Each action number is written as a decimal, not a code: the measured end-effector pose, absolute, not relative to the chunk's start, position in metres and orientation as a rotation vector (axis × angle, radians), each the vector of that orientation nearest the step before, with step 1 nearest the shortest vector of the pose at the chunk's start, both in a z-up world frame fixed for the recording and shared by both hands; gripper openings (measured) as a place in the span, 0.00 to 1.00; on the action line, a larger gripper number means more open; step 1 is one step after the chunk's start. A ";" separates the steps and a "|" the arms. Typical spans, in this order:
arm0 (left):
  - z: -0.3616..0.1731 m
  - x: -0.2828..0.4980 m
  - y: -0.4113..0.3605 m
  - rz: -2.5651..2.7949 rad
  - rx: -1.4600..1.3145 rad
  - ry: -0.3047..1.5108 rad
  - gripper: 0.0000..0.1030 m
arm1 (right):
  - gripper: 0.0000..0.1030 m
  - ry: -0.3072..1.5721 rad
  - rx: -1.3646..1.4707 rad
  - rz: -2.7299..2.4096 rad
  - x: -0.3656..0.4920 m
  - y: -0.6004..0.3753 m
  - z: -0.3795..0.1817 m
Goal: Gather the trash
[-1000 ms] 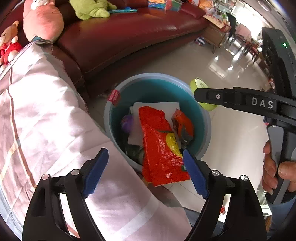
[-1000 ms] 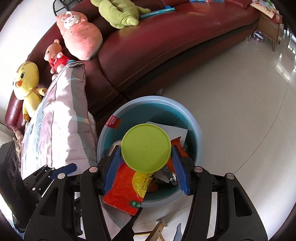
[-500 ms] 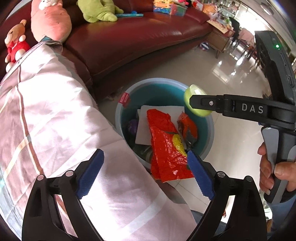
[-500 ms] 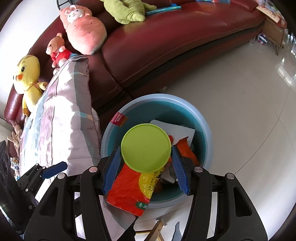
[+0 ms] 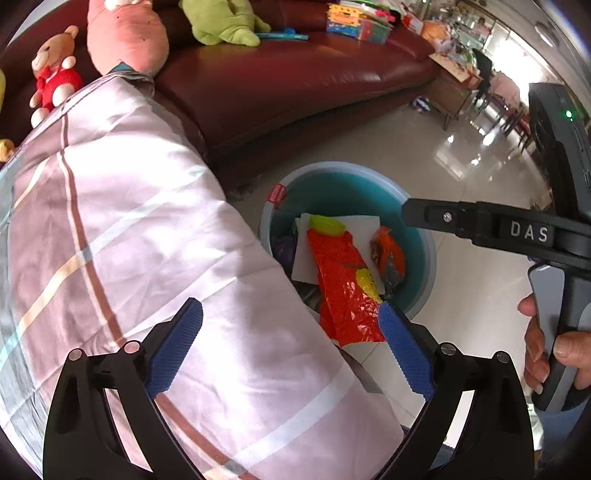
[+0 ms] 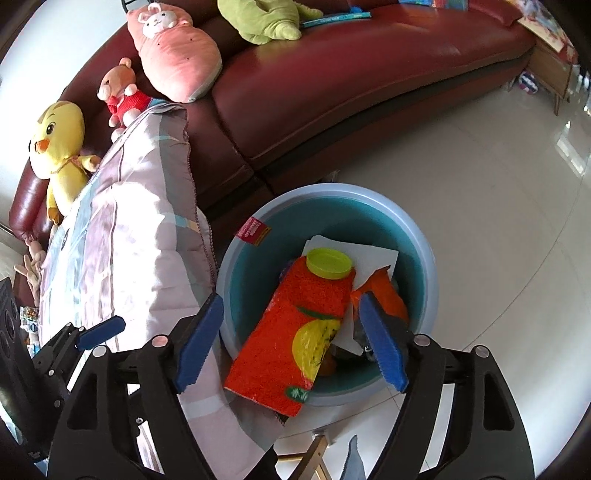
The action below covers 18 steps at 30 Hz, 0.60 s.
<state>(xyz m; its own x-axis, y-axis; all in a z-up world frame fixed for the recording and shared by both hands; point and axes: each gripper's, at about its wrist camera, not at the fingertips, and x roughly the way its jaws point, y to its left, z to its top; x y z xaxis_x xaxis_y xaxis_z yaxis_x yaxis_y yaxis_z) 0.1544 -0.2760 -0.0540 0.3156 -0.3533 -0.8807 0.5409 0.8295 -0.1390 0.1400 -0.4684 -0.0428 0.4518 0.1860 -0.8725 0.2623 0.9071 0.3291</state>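
Glossy pale floor tiles [image 6: 480, 206] are reflecting daylight in front of a dark red leather sofa [image 6: 351, 81]. Plush toys are sitting along the sofa: a yellow chick [image 6: 59, 147], a small bear in a red sweater [image 6: 122, 94], a pink bunny cushion [image 6: 177, 55] and a green plush [image 6: 262, 18]. A pink plaid quilt [image 5: 147, 258] is draping down from the sofa and is lying just beside a round blue trash bin [image 6: 424, 266] standing on the floor.

Inside the bin, a lime-green round lid [image 6: 330, 263] is resting on top of a red snack bag [image 6: 299, 328], which is leaning over the bin's near rim. A sheet of white paper [image 6: 369, 254] is lying beneath them, and an orange wrapper [image 6: 384, 291] is sitting to the right.

The right tongs [image 6: 291, 338] are hovering above the bin, spread wide and gripping nothing. In the left wrist view they are appearing from the side as a black arm [image 5: 480, 221], with a hand [image 5: 554, 354] gripping the handle.

The left tongs [image 5: 288, 347] are hanging over the quilt's edge near the bin, likewise spread wide and empty.
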 end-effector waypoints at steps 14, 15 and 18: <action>-0.031 0.131 -0.238 -0.484 0.201 1.051 0.96 | 0.93 1.100 0.363 -0.079 0.111 -0.444 -0.019; -0.030 0.129 -0.236 -0.477 0.203 1.050 0.96 | 0.93 1.101 0.362 -0.081 0.107 -0.443 -0.017; -0.026 0.122 -0.226 -0.441 0.211 1.042 0.96 | 0.93 1.115 0.346 -0.089 0.097 -0.438 -0.014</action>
<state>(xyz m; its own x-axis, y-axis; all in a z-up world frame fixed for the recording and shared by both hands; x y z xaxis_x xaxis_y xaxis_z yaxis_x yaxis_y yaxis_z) 0.1220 -0.2264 -0.0257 0.4277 -0.2517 -0.8682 0.4486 0.8929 -0.0379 0.0975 -0.4384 -0.0138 0.4427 0.1014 -0.8909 0.2418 0.9433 0.2276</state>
